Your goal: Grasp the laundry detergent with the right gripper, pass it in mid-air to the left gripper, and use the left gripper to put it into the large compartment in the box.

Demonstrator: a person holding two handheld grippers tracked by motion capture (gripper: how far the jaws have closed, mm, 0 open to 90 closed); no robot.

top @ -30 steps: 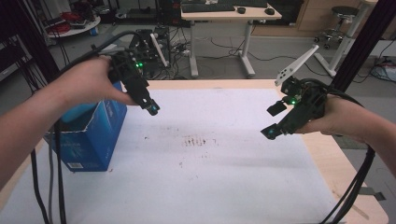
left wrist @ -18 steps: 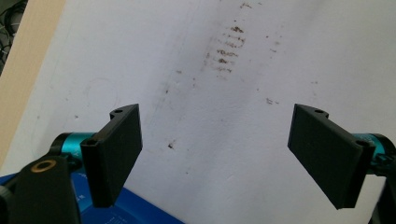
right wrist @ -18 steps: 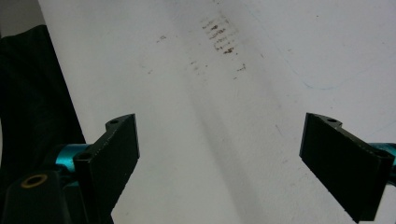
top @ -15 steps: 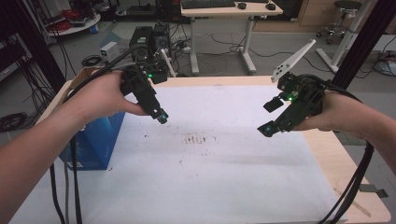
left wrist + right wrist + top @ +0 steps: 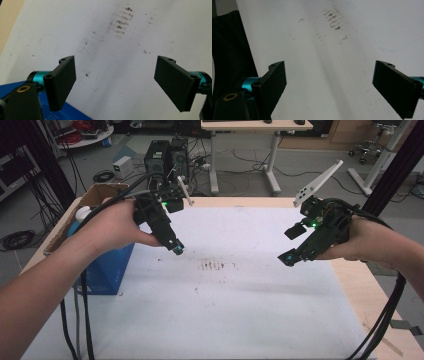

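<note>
Over the white sheet (image 5: pixel 215 310), both grippers are hovering wide open, holding nothing. Nearest the left gripper (image 5: pixel 176 247), at its nine o'clock, the blue box (image 5: pixel 107 267) is standing: probably light, stiff cardboard, best gripped by a wall.

No legible text, label, brand, number or sign found in any view. The blue box (image 5: pixel 107 270) at the left edge of the worktop (image 5: pixel 350 285) carries faint pale print on its side, seen in the left gripper view (image 5: pixel 53 115), too small and blurred to read. The brown marks (image 5: pixel 216 265) right of the box are smudges, not writing.
</note>
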